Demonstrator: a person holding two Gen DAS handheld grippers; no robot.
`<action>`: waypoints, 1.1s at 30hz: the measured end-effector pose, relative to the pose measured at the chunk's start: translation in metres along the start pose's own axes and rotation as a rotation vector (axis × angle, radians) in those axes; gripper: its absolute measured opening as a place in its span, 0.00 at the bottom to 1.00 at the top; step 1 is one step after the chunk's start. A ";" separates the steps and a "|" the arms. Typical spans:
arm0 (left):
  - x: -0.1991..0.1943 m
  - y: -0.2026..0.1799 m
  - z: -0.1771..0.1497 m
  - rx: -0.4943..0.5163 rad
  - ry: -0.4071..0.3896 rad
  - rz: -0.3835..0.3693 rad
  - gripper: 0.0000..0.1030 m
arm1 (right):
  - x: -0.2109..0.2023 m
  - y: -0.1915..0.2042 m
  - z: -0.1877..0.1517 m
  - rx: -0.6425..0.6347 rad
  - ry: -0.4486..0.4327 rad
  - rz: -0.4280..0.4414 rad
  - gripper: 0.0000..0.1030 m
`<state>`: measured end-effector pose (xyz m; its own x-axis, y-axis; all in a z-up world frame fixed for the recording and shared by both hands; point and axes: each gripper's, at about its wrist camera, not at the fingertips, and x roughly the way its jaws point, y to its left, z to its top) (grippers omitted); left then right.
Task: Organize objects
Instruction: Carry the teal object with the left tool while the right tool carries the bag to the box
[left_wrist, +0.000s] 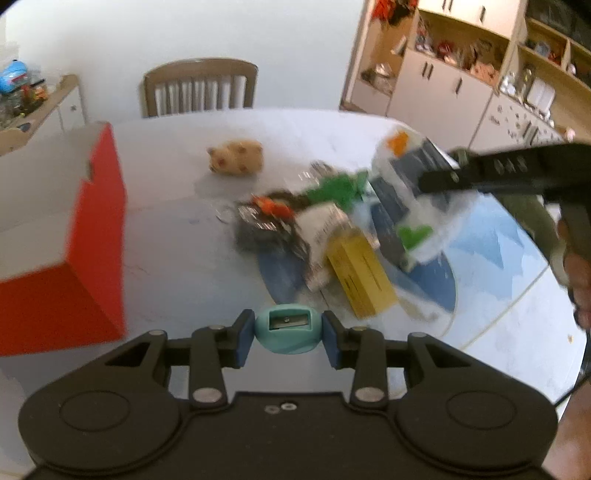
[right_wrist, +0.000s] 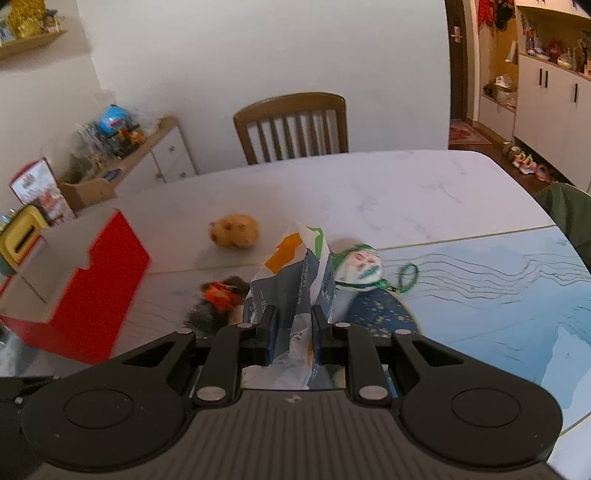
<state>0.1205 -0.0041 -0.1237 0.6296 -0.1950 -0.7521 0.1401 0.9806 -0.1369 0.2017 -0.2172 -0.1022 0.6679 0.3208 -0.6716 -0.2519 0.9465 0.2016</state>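
Left gripper: pinching a teal sharpener between blue pads, lower centre of frame.
Right gripper: clamped on a crumpled packet, frame centre, above the table.
Writing: packet print blurred, unreadable.
Red box: open, left edge.
Yellow box: in the central pile.
Plush toy: beyond the pile, apart.
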 end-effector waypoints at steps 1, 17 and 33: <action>-0.005 0.005 0.004 -0.010 -0.010 0.000 0.36 | -0.003 0.004 0.002 -0.004 -0.005 0.008 0.18; -0.064 0.089 0.045 -0.070 -0.102 0.057 0.36 | -0.019 0.108 0.025 -0.067 -0.023 0.136 0.18; -0.072 0.195 0.061 -0.128 -0.085 0.171 0.36 | 0.018 0.217 0.046 -0.114 0.001 0.231 0.18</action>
<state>0.1494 0.2001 -0.0565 0.6985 -0.0209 -0.7153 -0.0691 0.9929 -0.0965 0.1910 -0.0040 -0.0377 0.5825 0.5279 -0.6180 -0.4749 0.8381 0.2683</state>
